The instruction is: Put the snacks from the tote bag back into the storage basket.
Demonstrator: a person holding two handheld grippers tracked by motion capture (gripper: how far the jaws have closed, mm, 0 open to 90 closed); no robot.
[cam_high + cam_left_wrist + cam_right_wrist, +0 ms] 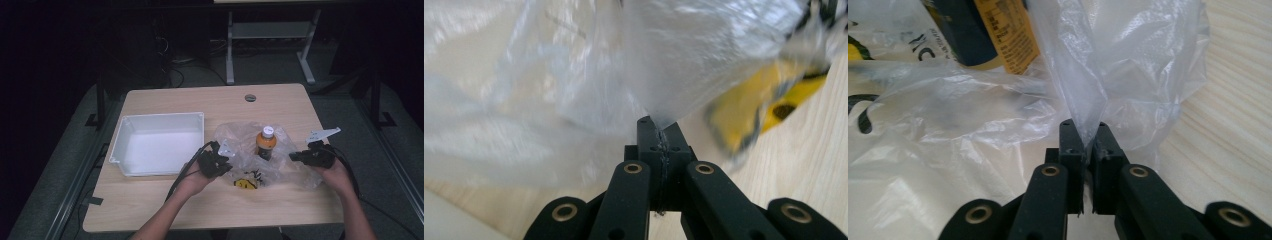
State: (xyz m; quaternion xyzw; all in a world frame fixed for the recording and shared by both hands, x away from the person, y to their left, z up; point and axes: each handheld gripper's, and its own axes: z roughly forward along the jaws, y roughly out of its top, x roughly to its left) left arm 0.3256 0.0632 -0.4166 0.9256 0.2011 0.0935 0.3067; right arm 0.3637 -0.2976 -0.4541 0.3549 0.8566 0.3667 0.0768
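A clear plastic bag [235,142] lies crumpled on the wooden table, with an orange bottle with a white cap [265,143] standing upright in it. My left gripper [226,166] is shut on the bag's left edge, and its own view shows the film [574,90] pinched between the jaws [659,129]. My right gripper [295,156] is shut on the bag's right edge, a fold of film [1083,85] rising from its jaws [1084,131]. The bottle's label [1005,30] shows behind the film. A yellow and black item [246,183] [769,100] lies at the bag's front edge.
An empty white tray [131,167] sits on the table's left half, just left of my left hand. A round cable hole [250,97] is near the far edge. Desk legs [230,50] and cables stand on the floor beyond the table.
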